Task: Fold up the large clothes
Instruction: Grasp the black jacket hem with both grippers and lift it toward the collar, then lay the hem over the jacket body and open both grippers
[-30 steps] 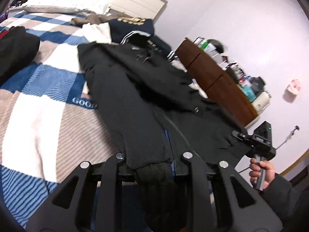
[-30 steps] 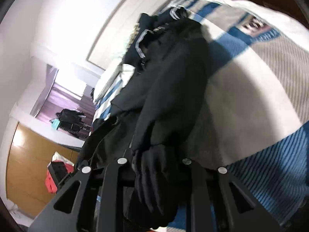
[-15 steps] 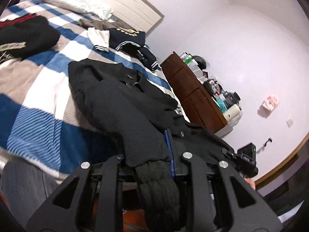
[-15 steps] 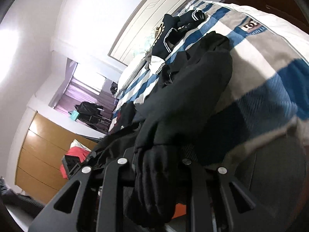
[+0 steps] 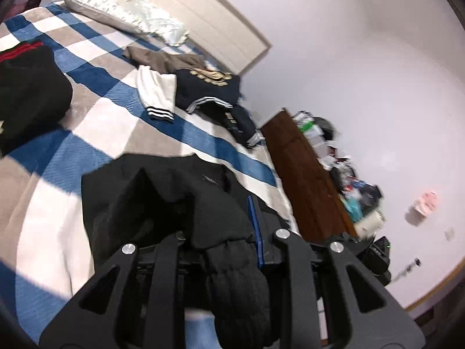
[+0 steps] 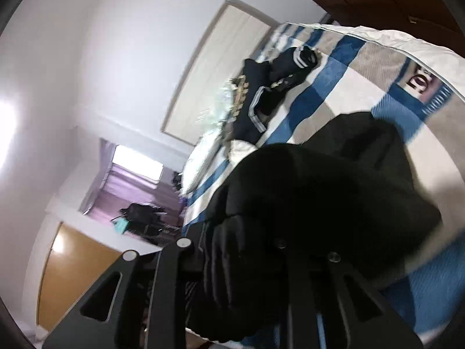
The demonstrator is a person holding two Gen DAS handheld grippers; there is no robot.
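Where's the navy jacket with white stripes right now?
Left wrist view: the navy jacket lies upper centre on the checked blanket, beside a white garment, beyond the black jacket, near the wooden dresser.

A pillow point(image 5: 125, 11) lies at the upper left, a cluttered brown dresser point(image 5: 302, 171) stands right of centre, against a white wall point(image 5: 363, 58).

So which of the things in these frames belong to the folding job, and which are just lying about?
In the job:
- black jacket
- left gripper, shut on a jacket cuff
- right gripper, shut on a jacket cuff

Lying about:
- navy striped jacket
- white garment
- brown garment
- black garment with red stripes
- pillow
- wooden dresser
- plaid blanket
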